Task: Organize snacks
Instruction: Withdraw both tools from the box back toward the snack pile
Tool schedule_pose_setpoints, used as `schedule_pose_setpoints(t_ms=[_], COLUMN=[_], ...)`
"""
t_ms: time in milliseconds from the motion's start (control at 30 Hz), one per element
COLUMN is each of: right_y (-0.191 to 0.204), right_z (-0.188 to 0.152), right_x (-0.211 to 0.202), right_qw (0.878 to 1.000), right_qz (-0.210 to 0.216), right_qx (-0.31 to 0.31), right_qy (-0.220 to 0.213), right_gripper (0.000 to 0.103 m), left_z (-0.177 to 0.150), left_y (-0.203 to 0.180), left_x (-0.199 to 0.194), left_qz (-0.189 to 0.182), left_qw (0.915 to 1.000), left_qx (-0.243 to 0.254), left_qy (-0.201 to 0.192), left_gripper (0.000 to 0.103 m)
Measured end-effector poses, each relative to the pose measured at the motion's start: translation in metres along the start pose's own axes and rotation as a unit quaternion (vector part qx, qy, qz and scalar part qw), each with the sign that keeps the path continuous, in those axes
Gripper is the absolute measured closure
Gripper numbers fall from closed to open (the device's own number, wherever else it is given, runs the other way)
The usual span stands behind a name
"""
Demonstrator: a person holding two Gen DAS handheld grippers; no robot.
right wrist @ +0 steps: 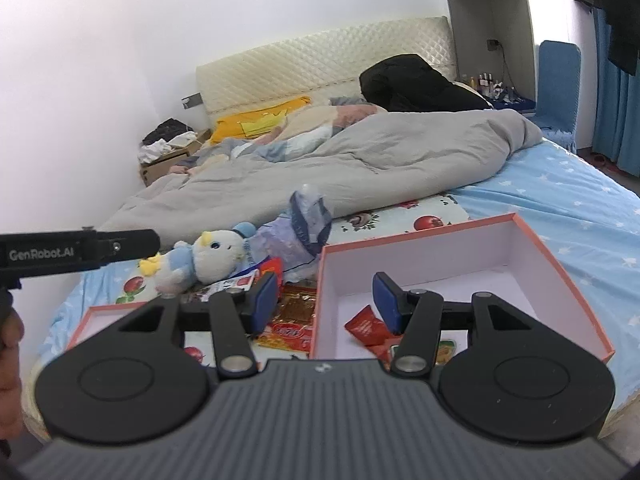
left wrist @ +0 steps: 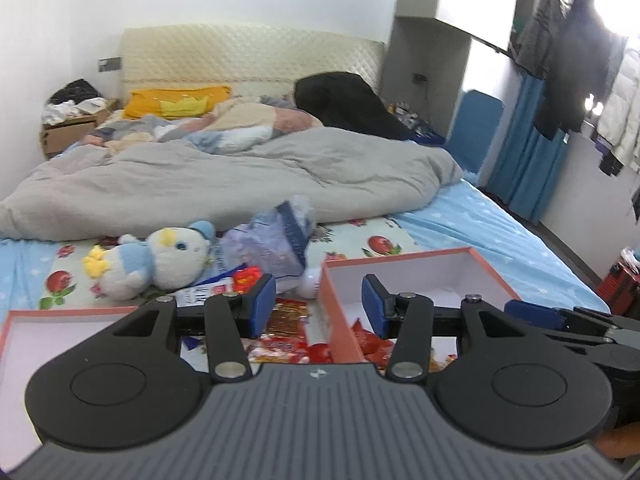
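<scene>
Two wrist views low and close over the bed [left wrist: 500, 224], facing its headboard [right wrist: 320, 64], sharing the pink-rimmed box [right wrist: 560, 256].

The left tongs [left wrist: 319, 304] point forward and slightly downward, blue pads [left wrist: 263, 300] standing apart with nothing between them. The right tongs [right wrist: 326, 300] sit just beside them at the same tilt, likewise parted and empty. A hand [right wrist: 10, 356] grips the left tongs' handle.
</scene>
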State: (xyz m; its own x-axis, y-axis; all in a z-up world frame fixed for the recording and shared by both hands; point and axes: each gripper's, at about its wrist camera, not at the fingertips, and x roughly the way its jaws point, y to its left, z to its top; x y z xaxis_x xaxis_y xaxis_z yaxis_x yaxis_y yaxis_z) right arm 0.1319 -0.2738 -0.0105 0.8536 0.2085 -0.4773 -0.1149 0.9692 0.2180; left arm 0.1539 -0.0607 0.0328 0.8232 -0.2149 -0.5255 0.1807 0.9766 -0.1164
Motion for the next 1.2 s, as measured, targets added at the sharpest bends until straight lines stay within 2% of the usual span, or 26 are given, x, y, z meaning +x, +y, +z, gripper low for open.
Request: schedule_pose_setpoints(t_ms=[333,433,833,1033,1200], right_y=[0.021,0.024,0.035,0.043,0.048], right_z=[-0.03,-0.039,-0.07,-0.092,-0.108], right_x=[-0.003,-0.001,0.005,0.011,0.021], right_qw=[1.0,1.0,0.999,0.997,0.996], right_qz=[0.006,0.019,0.017,0.013,0.013], right_qx=[-0.008,-0.012,-0.026,-0.038,-0.05], right_qy=[0.013,0.022,0.04,0.06,0.078], right_gripper=[0.047,0.047,0.047,0.047,0.047], left_z=[-0.039,-0.05,-0.084,-0.107,-0.128], left_y=[0.03,0.035,0.048,0.056,0.07], left_x=[-0.026,-0.022,-0.006,-0.004,0.015], left_qz=[0.023,0.028,0.029,0.041,0.053], left_qw=[0.9993,0.9989,0.9984,0.997,0.9939], left_qx=[-0.027,-0.031,-0.033,-0.033,-0.039], left_qy=[0.011,0.019,0.037,0.058,0.088], left_gripper=[0.049,0.049,0.049,0.049,0.049])
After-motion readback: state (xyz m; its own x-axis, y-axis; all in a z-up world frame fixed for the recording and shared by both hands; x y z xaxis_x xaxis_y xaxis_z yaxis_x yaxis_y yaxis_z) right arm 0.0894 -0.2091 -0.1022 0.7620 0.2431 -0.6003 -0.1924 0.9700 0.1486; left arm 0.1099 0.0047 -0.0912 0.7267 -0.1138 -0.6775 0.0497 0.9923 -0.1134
